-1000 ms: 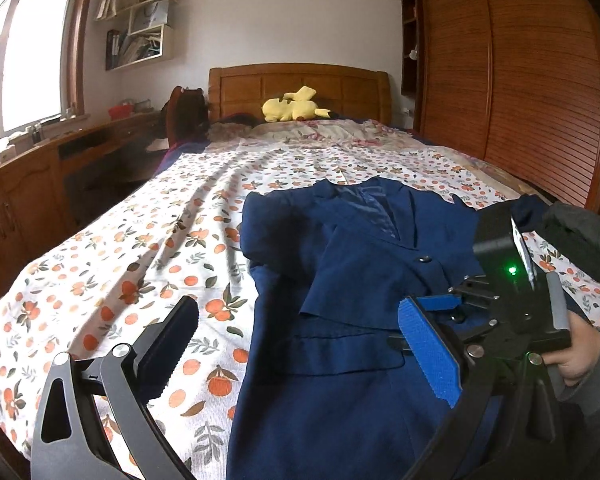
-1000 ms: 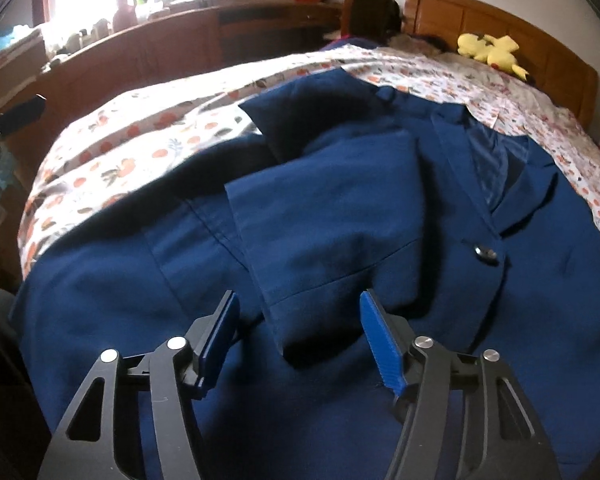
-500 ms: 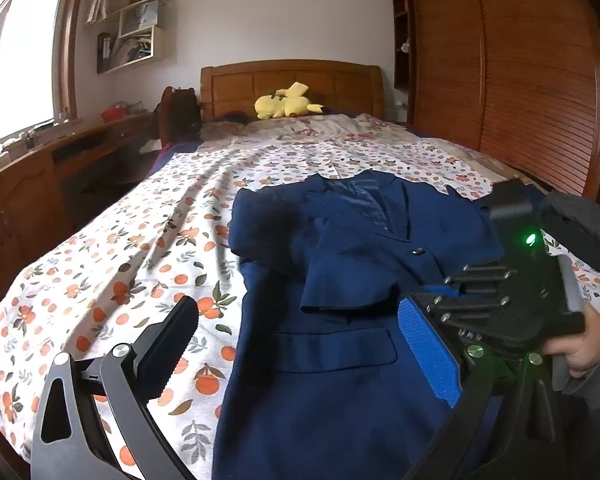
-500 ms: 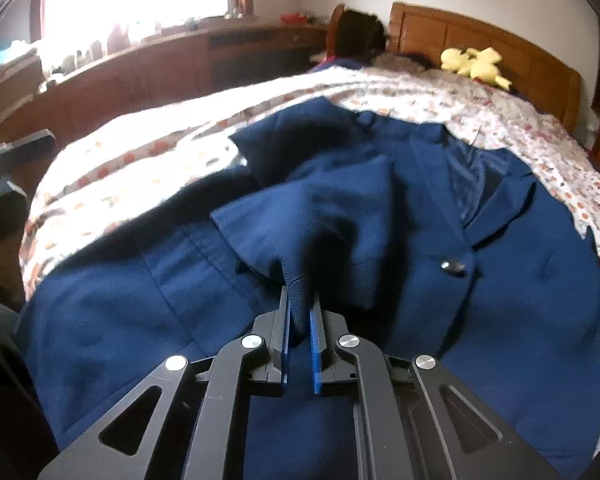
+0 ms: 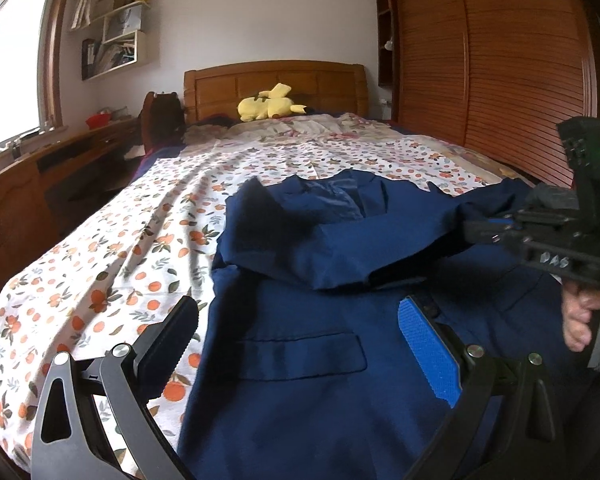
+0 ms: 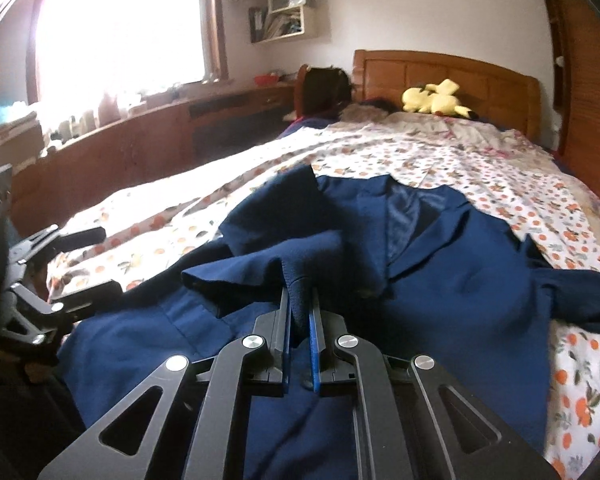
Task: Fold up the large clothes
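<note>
A navy blazer [image 5: 320,360] lies front-up on the flower-print bed sheet [image 5: 112,264], collar toward the headboard. My right gripper [image 6: 300,304] is shut on the cuff of its folded sleeve [image 6: 260,276] and holds that cuff raised off the jacket front. From the left wrist view the right gripper [image 5: 476,232] hangs at the right with the sleeve [image 5: 340,256] stretched across the chest. My left gripper [image 5: 300,320] stands open low over the jacket's near left edge, by the pocket flap [image 5: 300,354], with nothing between its fingers.
A yellow plush toy [image 5: 270,106] lies by the wooden headboard [image 5: 276,80]. A slatted wardrobe [image 5: 480,80] runs along the bed's right side, a wooden desk [image 5: 40,176] under a bright window along its left. A person's hand [image 5: 580,316] grips the right tool.
The right gripper closed on the sleeve cuff, then rose and drew it up off the jacket front toward the right. The left gripper drifted slightly and stayed open.
</note>
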